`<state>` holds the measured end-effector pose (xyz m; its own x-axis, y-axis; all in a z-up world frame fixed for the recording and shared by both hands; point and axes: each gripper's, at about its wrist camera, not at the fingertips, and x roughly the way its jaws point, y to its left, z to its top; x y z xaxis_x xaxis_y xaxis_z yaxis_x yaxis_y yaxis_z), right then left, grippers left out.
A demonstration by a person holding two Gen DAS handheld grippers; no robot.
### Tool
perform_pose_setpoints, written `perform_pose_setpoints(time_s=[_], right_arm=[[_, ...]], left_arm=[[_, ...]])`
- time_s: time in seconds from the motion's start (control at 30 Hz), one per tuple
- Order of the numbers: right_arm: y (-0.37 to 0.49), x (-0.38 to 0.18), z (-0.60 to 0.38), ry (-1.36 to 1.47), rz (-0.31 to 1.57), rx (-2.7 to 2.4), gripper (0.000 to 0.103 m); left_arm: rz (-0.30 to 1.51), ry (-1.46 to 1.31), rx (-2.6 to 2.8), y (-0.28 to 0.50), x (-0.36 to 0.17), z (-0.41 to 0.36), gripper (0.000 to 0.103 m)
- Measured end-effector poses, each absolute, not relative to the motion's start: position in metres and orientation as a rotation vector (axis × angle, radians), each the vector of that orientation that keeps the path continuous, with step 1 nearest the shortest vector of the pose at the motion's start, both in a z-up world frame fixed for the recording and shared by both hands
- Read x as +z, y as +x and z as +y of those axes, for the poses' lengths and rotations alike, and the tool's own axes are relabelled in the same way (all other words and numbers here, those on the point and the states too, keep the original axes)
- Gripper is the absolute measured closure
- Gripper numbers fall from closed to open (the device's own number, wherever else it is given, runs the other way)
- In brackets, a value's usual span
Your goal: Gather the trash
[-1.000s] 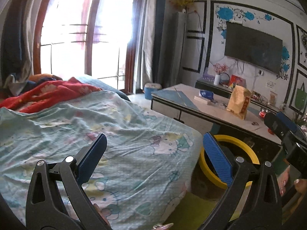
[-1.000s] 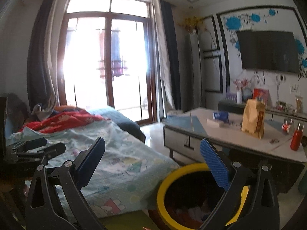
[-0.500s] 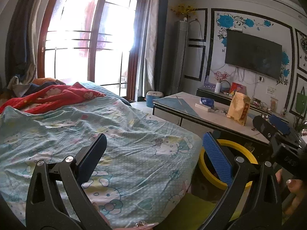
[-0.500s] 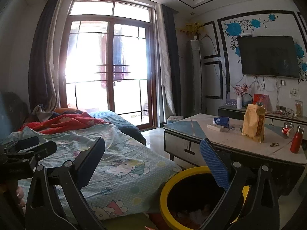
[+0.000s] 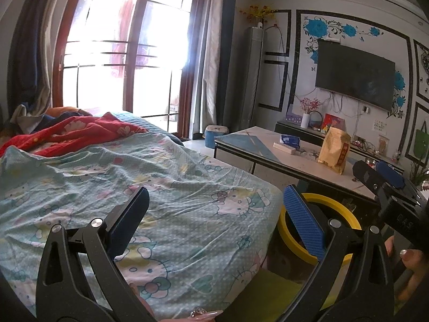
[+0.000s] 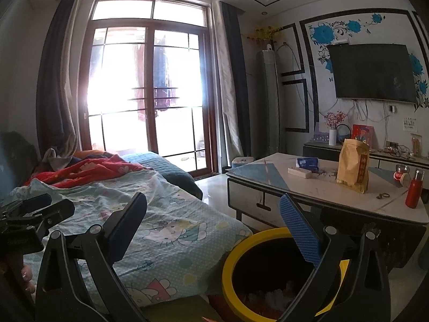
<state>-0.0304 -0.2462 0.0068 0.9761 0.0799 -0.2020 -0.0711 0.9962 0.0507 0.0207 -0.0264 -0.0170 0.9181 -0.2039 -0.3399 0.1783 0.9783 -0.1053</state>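
Below right gripper, sitting nearer it than left gripper: yellow-rimmed trash bin, mouth facing up; both jaws gaping wide, holding nothing.

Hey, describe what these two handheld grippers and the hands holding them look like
Both are alike: the left gripper and right gripper each have black plastic triangular frames with cut-out slots and silver rivets, and flat rectangular fingers faced with blue textured pads. The right gripper's body, seen from the left camera, carries faint pale lettering. The person's hand is bare-skinned with a light polished nail. No cables or sleeves show.
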Motion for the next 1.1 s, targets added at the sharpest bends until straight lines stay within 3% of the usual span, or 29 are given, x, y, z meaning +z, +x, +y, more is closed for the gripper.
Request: perform_pose_setpoints(time_s=[1.1], right_arm=[[-0.0285,0.0048,-0.249,0.051,0.219,0.071,0.006]], left_arm=[[0.371,-0.066,-0.199,0.0195,-0.0174,-0.0304,0.011]])
